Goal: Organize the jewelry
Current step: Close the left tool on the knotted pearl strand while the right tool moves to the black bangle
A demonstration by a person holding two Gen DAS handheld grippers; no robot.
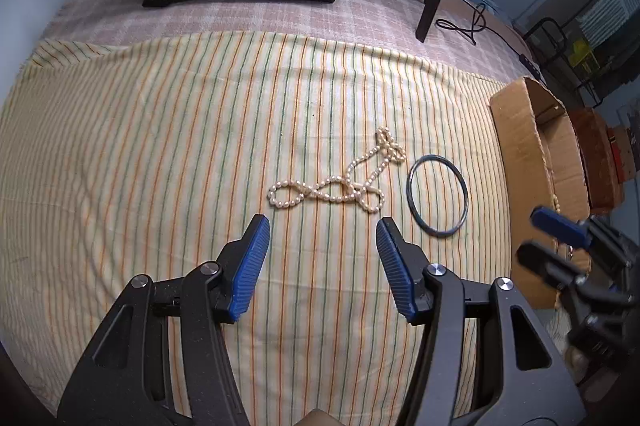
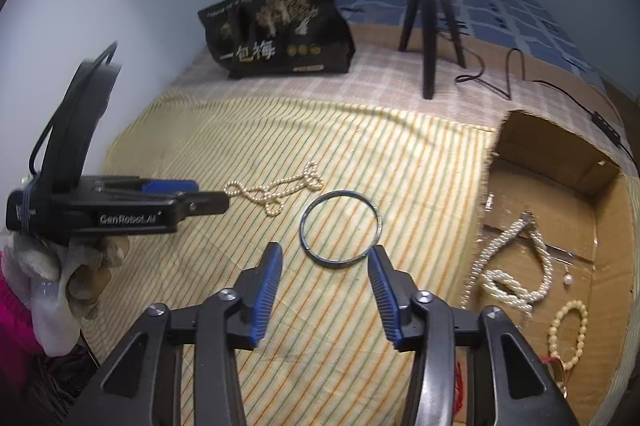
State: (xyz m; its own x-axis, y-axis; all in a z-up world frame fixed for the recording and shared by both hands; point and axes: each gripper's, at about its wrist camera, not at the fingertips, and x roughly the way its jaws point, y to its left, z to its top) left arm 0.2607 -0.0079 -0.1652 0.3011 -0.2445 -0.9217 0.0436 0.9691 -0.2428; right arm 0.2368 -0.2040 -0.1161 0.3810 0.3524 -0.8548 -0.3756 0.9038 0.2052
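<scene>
We see the left gripper [image 1: 322, 226] half open, nothing between its 2 fingers [image 1: 252, 266]; the pearl strand [image 1: 340, 178] lies on the striped cloth [image 1: 160, 146] just ahead of the tips. The right gripper [image 2: 325, 254] is also partly open and empty, with the bangle [image 2: 340, 229] flat on the cloth just beyond its tips. The box [image 2: 560, 186] at right holds more beads [image 2: 516, 266].

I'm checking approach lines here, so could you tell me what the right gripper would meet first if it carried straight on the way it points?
Most likely the dark bangle: it lies on the striped cloth just ahead of the open right gripper, roughly centred on its line.
</scene>
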